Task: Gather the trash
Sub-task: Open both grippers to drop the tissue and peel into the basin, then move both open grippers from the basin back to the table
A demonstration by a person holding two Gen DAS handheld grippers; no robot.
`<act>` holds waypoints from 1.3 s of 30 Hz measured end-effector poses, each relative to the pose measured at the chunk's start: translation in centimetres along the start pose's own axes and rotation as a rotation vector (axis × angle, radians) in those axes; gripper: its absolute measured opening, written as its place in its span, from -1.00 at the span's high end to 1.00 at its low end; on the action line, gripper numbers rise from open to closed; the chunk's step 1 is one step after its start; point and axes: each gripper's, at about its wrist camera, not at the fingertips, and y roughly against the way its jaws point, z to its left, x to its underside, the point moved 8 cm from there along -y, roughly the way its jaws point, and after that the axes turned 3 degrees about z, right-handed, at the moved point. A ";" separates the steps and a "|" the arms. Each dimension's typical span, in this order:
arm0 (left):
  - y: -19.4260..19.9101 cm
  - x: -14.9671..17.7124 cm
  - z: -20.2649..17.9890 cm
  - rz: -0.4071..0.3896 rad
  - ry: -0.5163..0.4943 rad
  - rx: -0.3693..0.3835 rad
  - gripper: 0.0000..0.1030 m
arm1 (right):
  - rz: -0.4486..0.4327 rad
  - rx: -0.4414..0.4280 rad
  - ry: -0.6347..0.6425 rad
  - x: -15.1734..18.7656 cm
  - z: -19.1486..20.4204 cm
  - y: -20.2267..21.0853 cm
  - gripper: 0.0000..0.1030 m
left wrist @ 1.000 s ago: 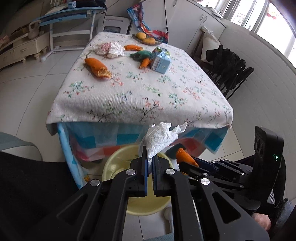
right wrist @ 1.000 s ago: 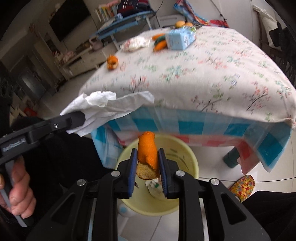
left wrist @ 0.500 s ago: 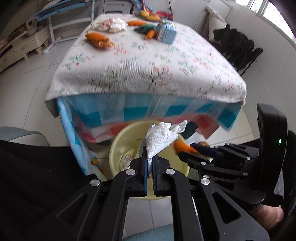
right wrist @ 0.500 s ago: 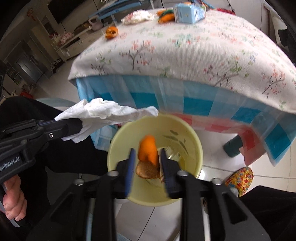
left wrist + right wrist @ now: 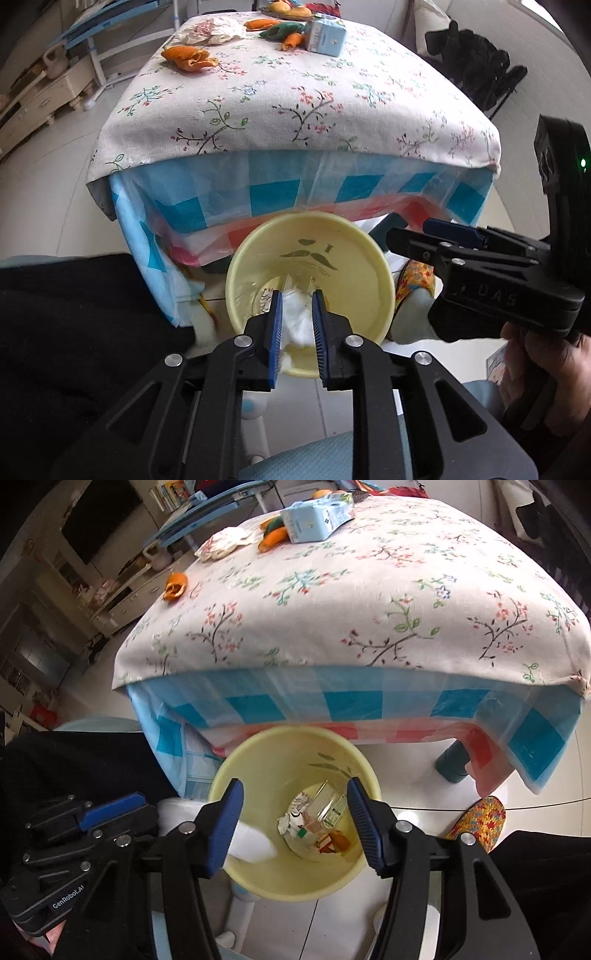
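Since a second ago the orange peel has left the right gripper and is now lying at the bottom of the round pale-yellow plastic bin (image 5: 295, 882), and both grippers have swung down over its mouth.

On the left, the left gripper (image 5: 297, 325) is hanging over the bin with its jaws just opening; the crumpled white paper tissue (image 5: 297, 317) is sitting between the blue pads and, in the right wrist view, appears to be slipping into the bin. To its right, the right gripper (image 5: 293, 823) is spreading its jaws with nothing between them.

The step in hand is the drop-off. Next, the tissue probably needs a fuller release, then both hands need to go back to the floral-clothed table (image 5: 295, 96) for the orange peel (image 5: 188, 59), the crumpled wrapper (image 5: 210, 31) and the light-blue carton (image 5: 325, 35).

The left gripper's body reads "GenRobot.AI"; the right gripper's shows "DAS". The bin's inner wall carries a moustache drawing; its small print is unreadable.
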 end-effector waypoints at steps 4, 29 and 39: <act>0.5 -0.1 -0.5 -0.055 -0.011 0.014 0.59 | -0.003 0.014 0.031 0.0 0.8 0.2 -0.11; 3.5 -1.8 1.1 -0.289 0.115 0.018 0.09 | -0.205 0.108 0.194 2.2 2.8 2.4 -0.21; 4.1 -2.3 1.9 -0.340 0.148 -0.034 -0.07 | -0.288 0.109 0.202 1.4 2.8 3.8 -0.21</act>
